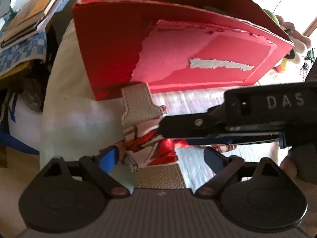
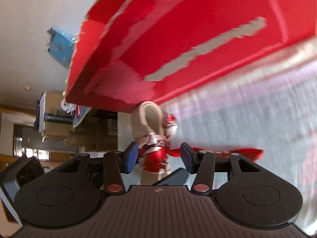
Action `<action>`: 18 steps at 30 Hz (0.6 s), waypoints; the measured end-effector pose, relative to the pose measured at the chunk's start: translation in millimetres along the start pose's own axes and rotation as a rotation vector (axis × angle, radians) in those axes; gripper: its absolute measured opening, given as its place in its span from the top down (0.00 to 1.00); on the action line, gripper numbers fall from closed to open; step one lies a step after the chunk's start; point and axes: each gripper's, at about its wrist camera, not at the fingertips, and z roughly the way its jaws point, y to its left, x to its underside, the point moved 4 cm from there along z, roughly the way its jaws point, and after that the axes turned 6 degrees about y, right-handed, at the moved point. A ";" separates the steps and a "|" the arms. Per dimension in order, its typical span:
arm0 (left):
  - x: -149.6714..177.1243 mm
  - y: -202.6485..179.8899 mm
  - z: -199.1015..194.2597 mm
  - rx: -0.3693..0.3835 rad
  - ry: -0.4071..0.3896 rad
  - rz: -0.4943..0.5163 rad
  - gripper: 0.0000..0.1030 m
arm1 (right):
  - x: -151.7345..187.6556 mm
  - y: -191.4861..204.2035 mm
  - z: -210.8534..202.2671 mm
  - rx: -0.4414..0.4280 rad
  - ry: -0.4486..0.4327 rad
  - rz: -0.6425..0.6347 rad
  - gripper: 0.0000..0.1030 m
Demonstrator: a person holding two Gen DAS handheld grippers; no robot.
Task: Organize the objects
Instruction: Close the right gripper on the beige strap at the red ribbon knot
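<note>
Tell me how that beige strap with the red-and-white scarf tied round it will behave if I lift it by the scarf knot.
The beige strap curves into a loop, so it probably bends and dangles rather than staying stiff. The scarf looks glossy, so it may slip between the pads. Its loose tail will likely trail behind.

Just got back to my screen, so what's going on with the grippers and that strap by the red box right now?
A person holds a gripper in each hand over a beige strap wrapped in a red and white scarf, lying on a pale cloth against an open red box. The left gripper stands open around the scarf-wrapped part. The right gripper comes in from the side at the same spot, jaws either side of the scarf; whether they press on it is unclear. Nothing is lifted yet.
</note>
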 end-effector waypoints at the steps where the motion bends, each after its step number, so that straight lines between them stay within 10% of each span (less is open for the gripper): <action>1: -0.1 1.0 1.4 0.005 0.004 -0.005 0.16 | 0.5 4.5 2.4 0.006 0.003 -0.027 0.49; 18: -2.8 0.7 3.0 -0.049 -0.049 0.050 0.21 | -1.9 17.7 31.7 0.092 -0.002 -0.162 0.53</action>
